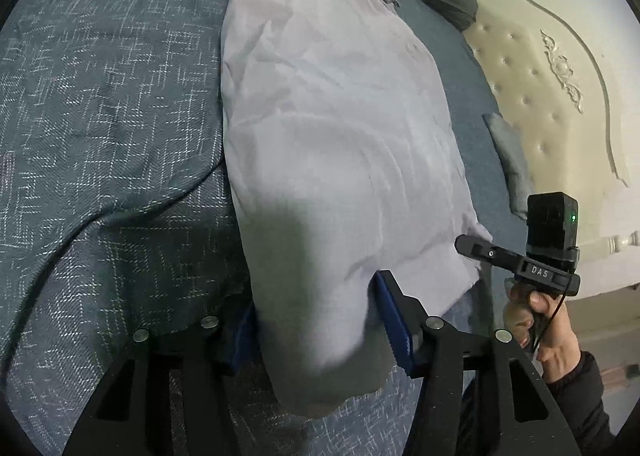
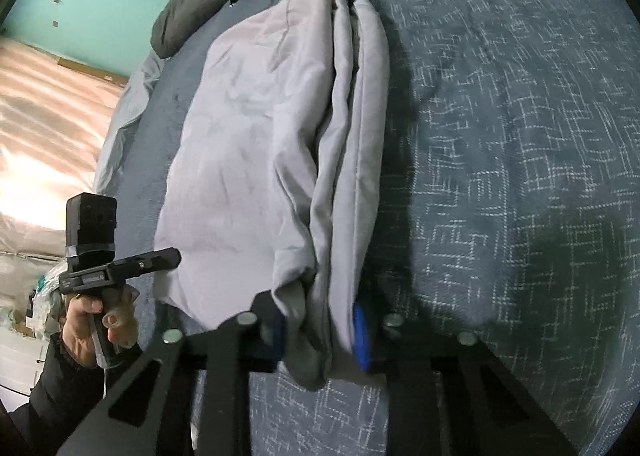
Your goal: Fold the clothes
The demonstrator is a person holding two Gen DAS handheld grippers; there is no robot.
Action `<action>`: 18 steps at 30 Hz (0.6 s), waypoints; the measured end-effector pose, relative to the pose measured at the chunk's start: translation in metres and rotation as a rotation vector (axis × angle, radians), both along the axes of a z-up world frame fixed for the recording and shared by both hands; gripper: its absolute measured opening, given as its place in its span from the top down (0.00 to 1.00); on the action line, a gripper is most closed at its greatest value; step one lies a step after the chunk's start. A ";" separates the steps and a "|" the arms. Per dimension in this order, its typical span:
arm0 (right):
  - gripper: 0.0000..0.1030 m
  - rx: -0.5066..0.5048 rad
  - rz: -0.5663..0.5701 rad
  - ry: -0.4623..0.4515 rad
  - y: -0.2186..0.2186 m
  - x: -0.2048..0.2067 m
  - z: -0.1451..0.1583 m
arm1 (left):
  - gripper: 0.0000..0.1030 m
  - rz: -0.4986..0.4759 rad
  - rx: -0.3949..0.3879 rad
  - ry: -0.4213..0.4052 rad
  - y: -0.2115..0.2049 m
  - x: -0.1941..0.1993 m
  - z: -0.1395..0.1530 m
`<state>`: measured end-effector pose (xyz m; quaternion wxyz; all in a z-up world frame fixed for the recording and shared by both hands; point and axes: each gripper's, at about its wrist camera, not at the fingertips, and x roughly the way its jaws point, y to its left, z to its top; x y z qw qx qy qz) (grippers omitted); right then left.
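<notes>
While both claws pinch the near end of the pale grey folded fabric garment (image 2: pixel 256 159), left claw (image 1: pixel 316 320) on a bulkier bunch, right claw (image 2: pixel 320 332) on stacked edges, the layers may slip apart when lifted off the blue woven bedspread (image 2: pixel 500 135).

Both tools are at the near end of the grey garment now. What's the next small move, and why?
Probably lift both tools together and carry the near end toward the far end. The left tool and right tool each have the near edge of the grey garment between their pads, and it lies long and narrow on the bedspread.
</notes>
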<state>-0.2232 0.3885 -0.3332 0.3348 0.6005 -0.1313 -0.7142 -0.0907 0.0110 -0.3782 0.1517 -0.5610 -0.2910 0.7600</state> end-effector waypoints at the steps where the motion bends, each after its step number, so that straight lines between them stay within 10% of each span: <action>1: 0.83 -0.003 0.005 0.005 0.000 0.001 0.002 | 0.43 -0.002 -0.001 0.001 0.001 -0.020 0.003; 8: 0.85 0.016 0.036 0.014 -0.015 -0.004 0.012 | 0.45 -0.013 0.006 0.000 -0.008 -0.027 -0.010; 12: 0.53 0.063 0.021 -0.039 -0.019 -0.013 0.002 | 0.48 0.001 0.022 -0.007 -0.013 -0.032 -0.010; 18: 0.41 0.055 0.030 -0.088 -0.029 -0.026 -0.013 | 0.49 -0.003 0.012 -0.004 -0.026 -0.020 -0.002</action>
